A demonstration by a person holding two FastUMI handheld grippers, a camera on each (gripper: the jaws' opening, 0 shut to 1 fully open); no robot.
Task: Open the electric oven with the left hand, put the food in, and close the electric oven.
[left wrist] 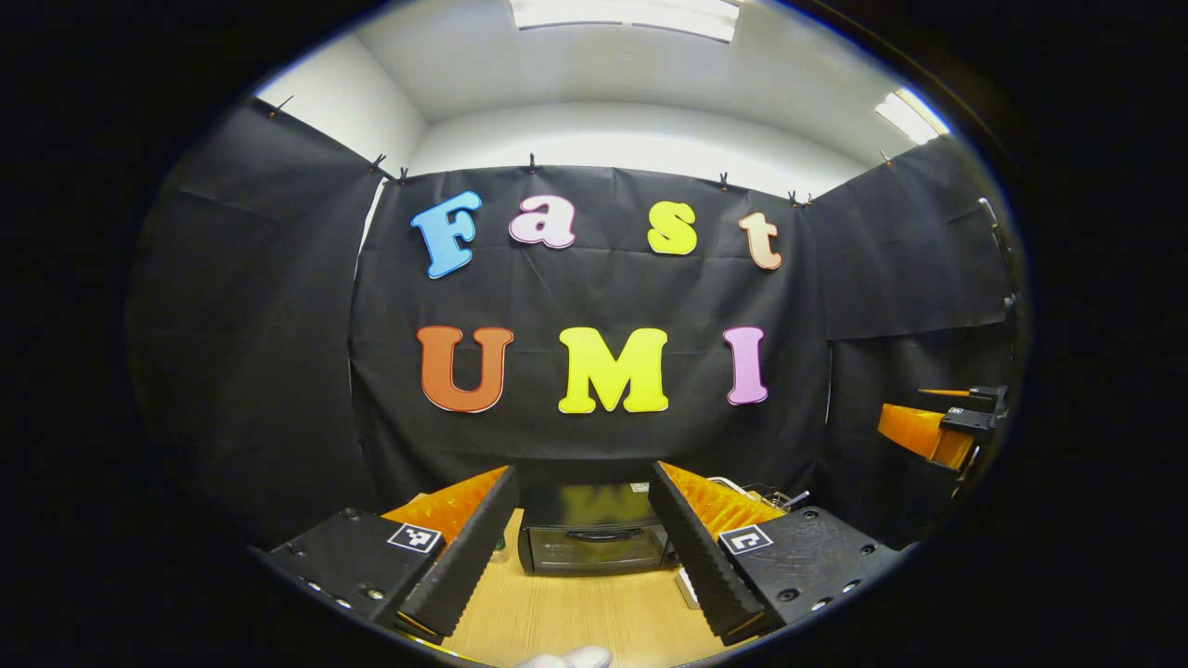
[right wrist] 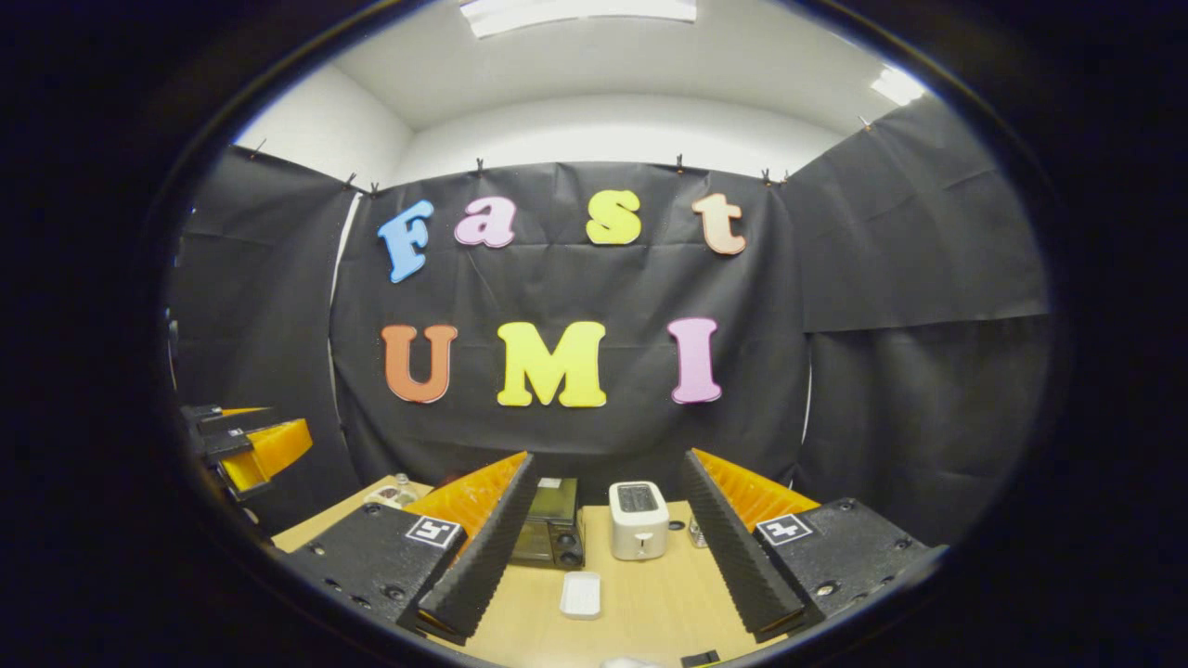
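The black electric oven (left wrist: 594,538) stands on the wooden table (left wrist: 575,622) straight ahead in the left gripper view, its glass door closed and the handle across the top of the door. My left gripper (left wrist: 583,478) is open, held back from the oven with nothing between its fingers. In the right gripper view the oven (right wrist: 552,524) sits left of centre, partly behind my finger. A small white rectangular dish (right wrist: 582,594) lies in front of it; I cannot tell what is in it. My right gripper (right wrist: 608,464) is open and holds nothing.
A white toaster (right wrist: 638,520) stands right of the oven, with a small jar (right wrist: 694,531) beside it. A glass jar (right wrist: 401,487) sits at the table's far left. The right gripper (left wrist: 937,427) hovers at the right edge of the left gripper view. Black cloth walls surround the table.
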